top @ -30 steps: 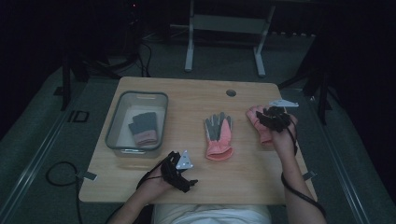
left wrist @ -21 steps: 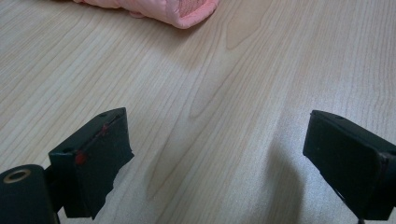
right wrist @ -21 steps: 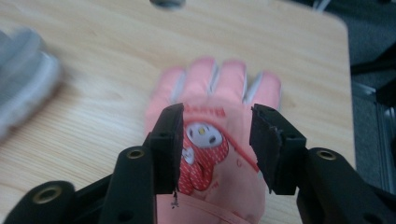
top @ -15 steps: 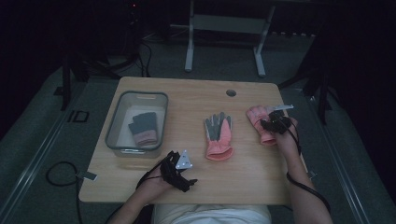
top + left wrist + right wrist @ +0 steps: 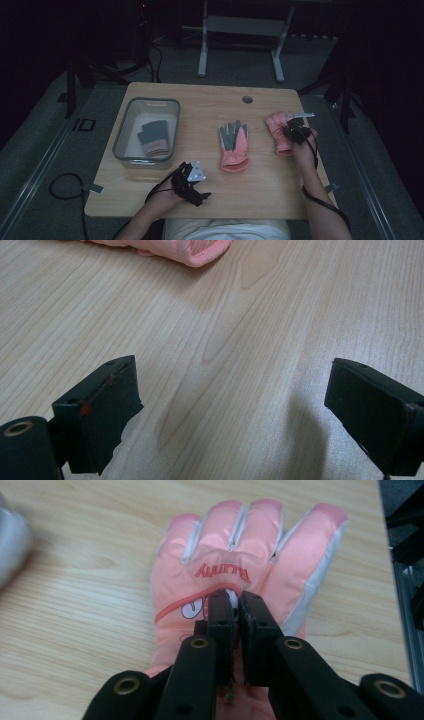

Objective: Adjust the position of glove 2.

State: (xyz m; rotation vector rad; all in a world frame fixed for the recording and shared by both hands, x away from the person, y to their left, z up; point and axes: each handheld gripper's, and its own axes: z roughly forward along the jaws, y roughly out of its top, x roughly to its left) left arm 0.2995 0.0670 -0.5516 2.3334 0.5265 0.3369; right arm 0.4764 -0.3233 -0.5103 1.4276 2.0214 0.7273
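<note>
Lowered since a second ago, the right gripper (image 5: pixel 239 602) now sits on the padded pink fabric glove (image 5: pixel 240 570) at the wooden table's (image 5: pixel 210 100) right edge, its jaws just closed, pinching the glove's back. Near the front edge, the left gripper (image 5: pixel 230 410) rests, jaws wide apart.

From here the right gripper (image 5: pixel 237 605) covers the pink glove's (image 5: pixel 250 545) cuff; another pink glove (image 5: pixel 200 250) is cropped at the top edge, and a grey blur (image 5: pixel 12 540) stays unreadable.
</note>
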